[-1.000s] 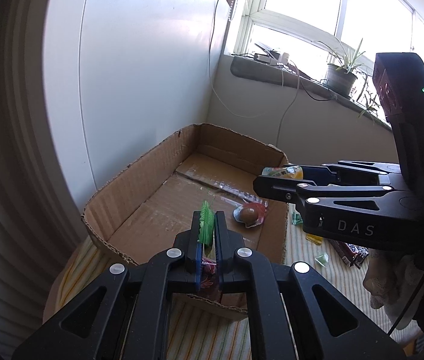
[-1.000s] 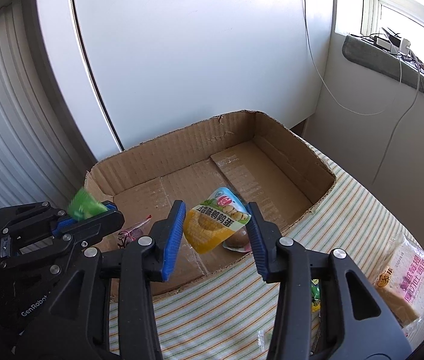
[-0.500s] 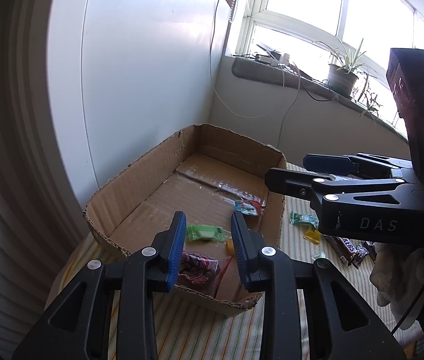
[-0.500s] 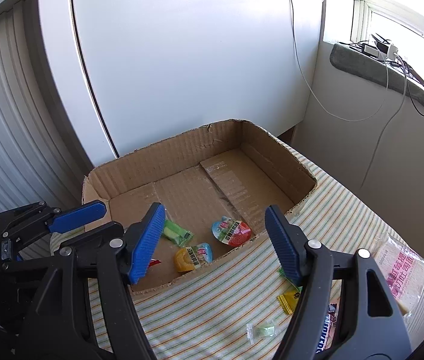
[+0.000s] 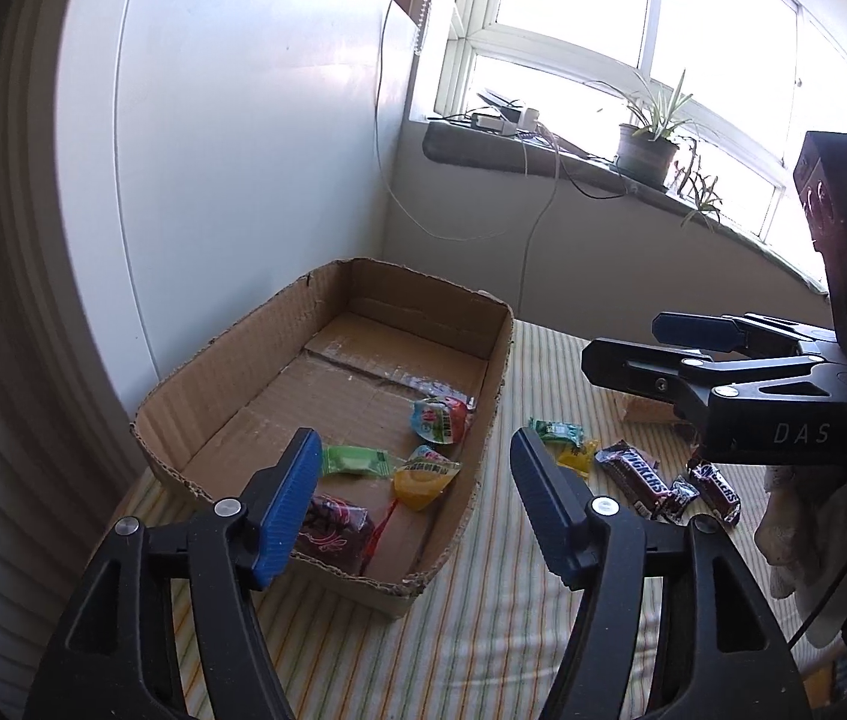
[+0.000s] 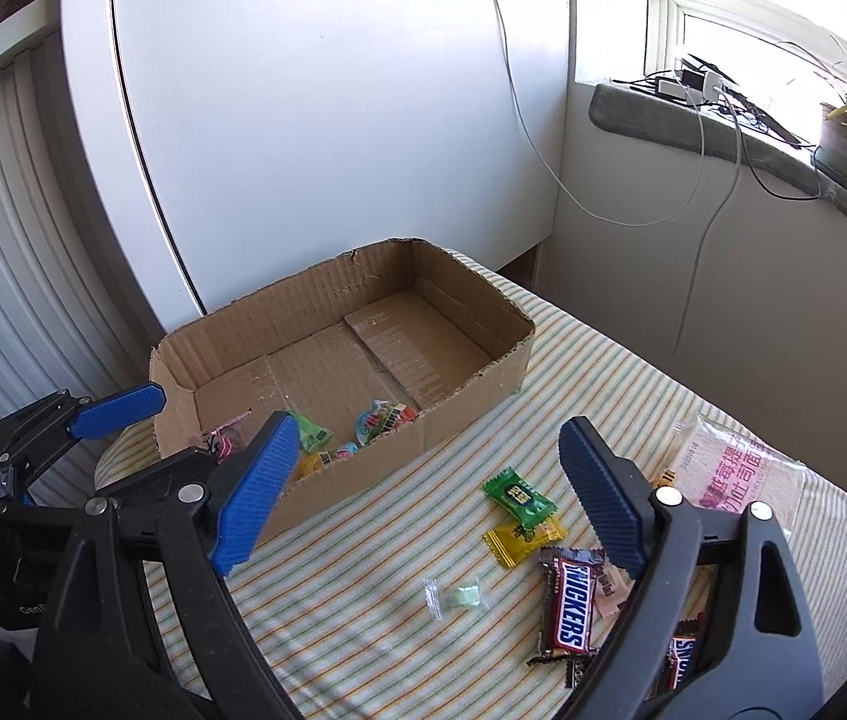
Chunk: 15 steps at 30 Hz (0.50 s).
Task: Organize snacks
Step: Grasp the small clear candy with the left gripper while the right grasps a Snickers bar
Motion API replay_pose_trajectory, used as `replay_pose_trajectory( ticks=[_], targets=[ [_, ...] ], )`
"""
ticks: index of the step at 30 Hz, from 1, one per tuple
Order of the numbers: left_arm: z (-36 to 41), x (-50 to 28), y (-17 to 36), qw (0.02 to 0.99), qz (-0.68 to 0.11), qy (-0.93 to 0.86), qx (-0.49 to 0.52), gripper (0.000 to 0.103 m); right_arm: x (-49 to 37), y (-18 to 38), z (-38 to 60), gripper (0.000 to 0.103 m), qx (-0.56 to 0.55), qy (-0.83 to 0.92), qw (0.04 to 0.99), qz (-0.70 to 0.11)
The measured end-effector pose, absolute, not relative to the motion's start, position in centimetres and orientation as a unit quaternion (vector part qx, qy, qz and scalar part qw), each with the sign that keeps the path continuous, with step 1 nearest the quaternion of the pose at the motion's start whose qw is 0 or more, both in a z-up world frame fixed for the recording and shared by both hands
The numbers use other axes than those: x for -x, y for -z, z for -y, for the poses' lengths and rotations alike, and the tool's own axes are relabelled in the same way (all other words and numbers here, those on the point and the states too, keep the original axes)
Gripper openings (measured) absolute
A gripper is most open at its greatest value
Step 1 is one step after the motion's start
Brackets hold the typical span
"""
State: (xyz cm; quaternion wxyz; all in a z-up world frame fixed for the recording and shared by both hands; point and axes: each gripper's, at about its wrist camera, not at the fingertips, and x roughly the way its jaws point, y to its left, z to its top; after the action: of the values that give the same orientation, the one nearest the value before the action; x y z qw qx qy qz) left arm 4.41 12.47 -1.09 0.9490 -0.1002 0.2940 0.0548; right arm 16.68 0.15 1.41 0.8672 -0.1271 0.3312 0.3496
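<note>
Just dropped snacks into the cardboard box, both the left gripper and right gripper freshly opened wide and empty, next needing a reach right for the Snickers bar on the striped surface.

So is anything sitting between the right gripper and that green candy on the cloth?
Nothing visible. The right gripper is open and empty, and the green candy lies flat on bare striped cloth between its fingers' line, with a yellow candy touching its near side.
</note>
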Motion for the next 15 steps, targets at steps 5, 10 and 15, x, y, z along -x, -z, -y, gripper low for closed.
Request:
replay_pose_trajectory(
  ticks=[5, 10, 15],
  targets=[
    [-11.0, -4.5, 1.1, 0.950, -0.295, -0.038, 0.099, 0.065, -16.1, -1.4, 3.2, 0.095, 0.119, -0.330, 0.873, -0.340],
    [-9.0, -4.7, 1.4, 0.949, -0.300, -0.017, 0.094, 0.065, -15.5, -1.1, 7.4, 0.095, 0.106, -0.302, 0.882, -0.345],
    [-6.9, -5.4, 2.2, 0.946, -0.312, 0.010, 0.090, 0.065, -15.4, -0.1, 11.3, 0.095, 0.093, -0.280, 0.885, -0.359]
  ],
)
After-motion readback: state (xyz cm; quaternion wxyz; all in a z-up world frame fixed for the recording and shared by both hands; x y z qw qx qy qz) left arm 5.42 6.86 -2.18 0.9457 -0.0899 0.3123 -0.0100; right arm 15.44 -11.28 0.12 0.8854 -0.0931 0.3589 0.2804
